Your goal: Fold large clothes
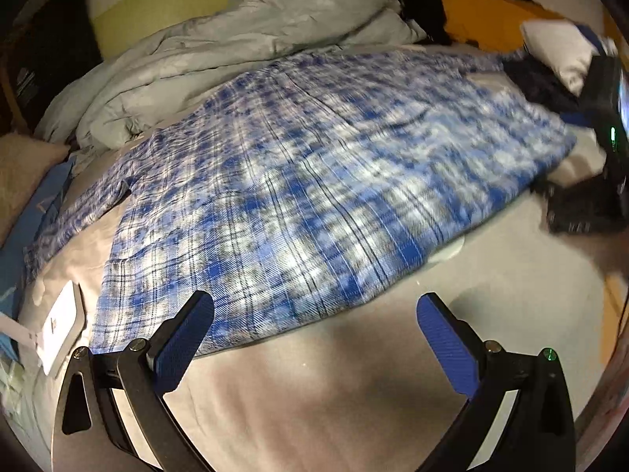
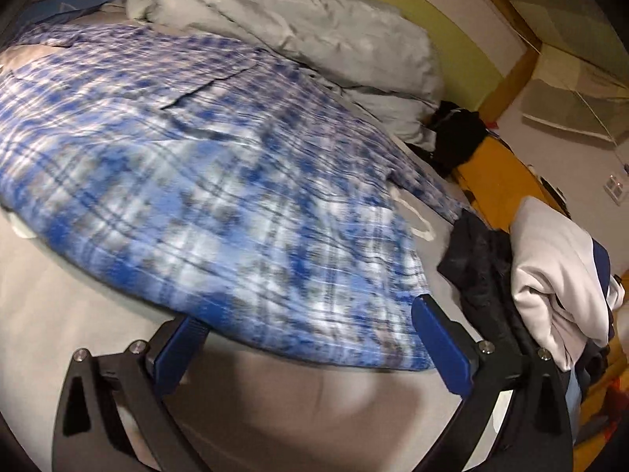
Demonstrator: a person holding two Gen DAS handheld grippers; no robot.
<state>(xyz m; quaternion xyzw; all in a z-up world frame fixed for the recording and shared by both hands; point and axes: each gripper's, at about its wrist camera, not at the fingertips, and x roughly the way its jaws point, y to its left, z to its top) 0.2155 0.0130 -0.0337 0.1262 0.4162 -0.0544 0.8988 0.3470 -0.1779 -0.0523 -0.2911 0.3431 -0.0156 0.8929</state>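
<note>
A large blue and white plaid shirt (image 1: 298, 173) lies spread flat on the grey bed sheet (image 1: 314, 393); one sleeve runs off to the left. It also fills the right wrist view (image 2: 196, 181). My left gripper (image 1: 314, 314) is open and empty, just above the shirt's near hem. My right gripper (image 2: 310, 314) is open, its jaws standing either side of the shirt's near hem, with the left finger tucked under the cloth edge. The right gripper also shows at the right edge of the left wrist view (image 1: 605, 126). Both views are motion-blurred.
A crumpled grey duvet (image 1: 236, 51) is heaped behind the shirt. Dark clothes (image 2: 483, 267) and a white folded garment (image 2: 558, 275) lie at the right. A white tag or card (image 1: 59, 326) lies at the left. An orange bed frame (image 2: 495, 181) borders the mattress.
</note>
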